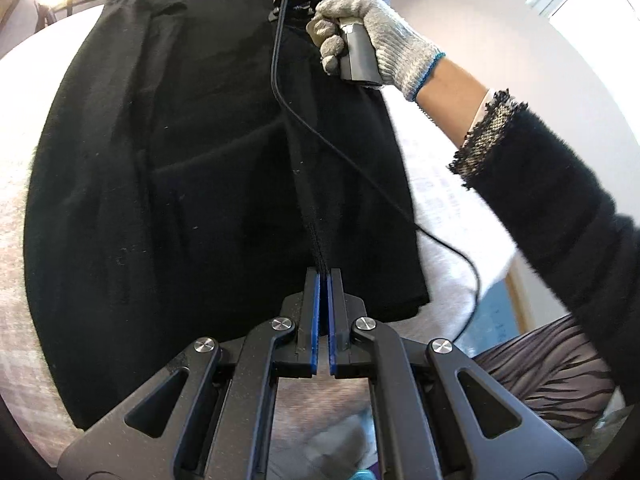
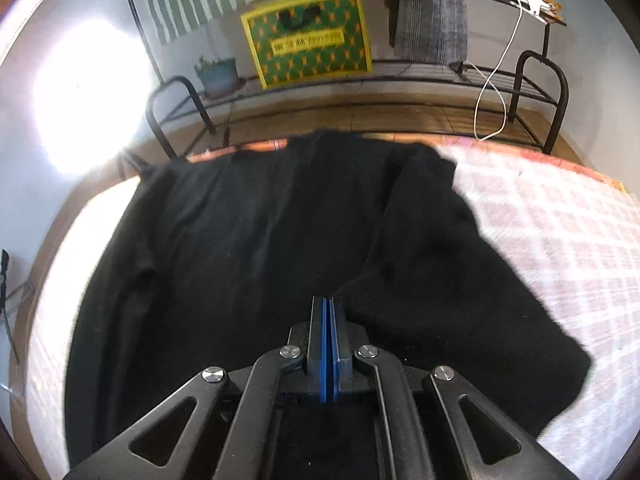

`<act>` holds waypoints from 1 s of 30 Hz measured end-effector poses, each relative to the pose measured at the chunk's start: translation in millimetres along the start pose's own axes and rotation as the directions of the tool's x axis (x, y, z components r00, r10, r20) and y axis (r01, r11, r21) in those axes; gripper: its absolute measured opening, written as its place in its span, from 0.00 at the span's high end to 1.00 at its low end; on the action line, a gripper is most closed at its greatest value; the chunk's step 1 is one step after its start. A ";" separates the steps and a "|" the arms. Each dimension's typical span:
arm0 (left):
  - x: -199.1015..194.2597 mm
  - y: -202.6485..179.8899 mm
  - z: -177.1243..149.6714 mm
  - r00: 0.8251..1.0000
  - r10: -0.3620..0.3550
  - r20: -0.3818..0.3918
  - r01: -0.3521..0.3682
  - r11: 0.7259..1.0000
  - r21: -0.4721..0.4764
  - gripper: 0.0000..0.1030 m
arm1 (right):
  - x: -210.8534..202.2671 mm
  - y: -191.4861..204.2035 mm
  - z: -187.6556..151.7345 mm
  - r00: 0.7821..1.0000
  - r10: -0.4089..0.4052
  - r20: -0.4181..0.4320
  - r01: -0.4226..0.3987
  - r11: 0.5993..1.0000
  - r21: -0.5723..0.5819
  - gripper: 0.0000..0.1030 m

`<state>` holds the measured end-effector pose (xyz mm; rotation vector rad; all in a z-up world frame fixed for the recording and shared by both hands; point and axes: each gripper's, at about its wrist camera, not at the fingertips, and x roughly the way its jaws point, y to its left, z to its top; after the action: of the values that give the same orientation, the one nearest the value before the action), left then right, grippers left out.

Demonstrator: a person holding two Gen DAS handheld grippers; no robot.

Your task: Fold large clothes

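Black knit garment [image 1: 192,168] [image 2: 260,240] spread mostly flat on checked bedcover [image 2: 560,232], near metal bed rail [image 2: 556,80]. Long fold ridge down middle. Side nearer rail's right post doubled over body, rumpled. Surface wrinkled, lint-specked.

The left gripper [image 1: 324,276] pinches a fold ridge of the black garment [image 1: 180,168]; a gloved hand [image 1: 372,40] grips the other handle.

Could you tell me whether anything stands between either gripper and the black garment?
Nothing visible does. The left gripper is already shut on a raised fold of the black garment, and the right gripper looks shut at its edge.
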<state>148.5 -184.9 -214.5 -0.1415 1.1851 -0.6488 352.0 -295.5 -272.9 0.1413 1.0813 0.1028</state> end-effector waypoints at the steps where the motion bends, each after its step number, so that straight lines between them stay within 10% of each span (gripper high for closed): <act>1: 2.5 -0.9 -0.5 1.000 0.022 -0.007 -0.022 1.000 0.014 0.99 | 5.2 0.7 -2.8 1.000 -0.013 -0.005 0.013 1.000 -0.005 1.00; 9: -14.2 -21.5 -9.4 0.995 0.084 0.055 -0.089 0.992 0.087 0.96 | -51.6 -20.7 -2.5 0.983 0.166 0.082 -0.172 0.983 0.061 0.66; 13: -23.0 -51.4 -17.9 0.997 0.022 0.068 -0.035 0.980 0.198 0.56 | -106.9 -46.8 -13.9 0.955 0.257 0.146 -0.268 0.961 0.064 0.53; 15: -19.7 -70.8 -24.9 0.999 0.002 0.050 -0.015 0.965 0.263 0.52 | -131.4 -66.2 -25.1 0.950 0.260 0.173 -0.277 0.958 0.079 0.37; 28: 54.8 -113.0 -33.8 0.975 0.222 -0.030 -0.173 0.829 0.532 0.52 | -165.8 -219.5 -99.7 0.939 0.268 0.216 -0.332 0.872 0.359 0.38; 30: 58.3 -110.9 -29.1 0.976 0.218 -0.011 -0.180 0.831 0.526 0.64 | -159.4 -231.0 -106.2 0.925 0.303 0.228 -0.372 0.841 0.393 0.38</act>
<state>91.5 -299.6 -225.5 0.4682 1.0328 -0.7733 187.0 -540.8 -221.3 0.7341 0.8967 0.1674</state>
